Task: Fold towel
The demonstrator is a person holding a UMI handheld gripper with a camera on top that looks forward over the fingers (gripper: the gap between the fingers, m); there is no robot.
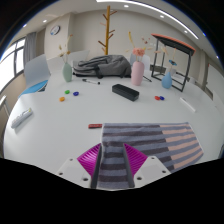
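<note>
A striped towel [150, 142], grey and pink with an orange-striped part to the right, lies on the white table [60, 125] just ahead of my fingers. One edge of it runs back between my fingers and fills the whole gap between the magenta pads [90, 158]. My gripper [111, 160] is shut on this part of the towel, low over the table's near edge.
A red pen [95, 126] lies just left of the towel. Further back stand a black box [125, 92], a pink bottle [137, 70], a blue bottle [168, 80], a green bottle [68, 72] and a grey bag [100, 65]. Small coloured caps [64, 96] lie to the left.
</note>
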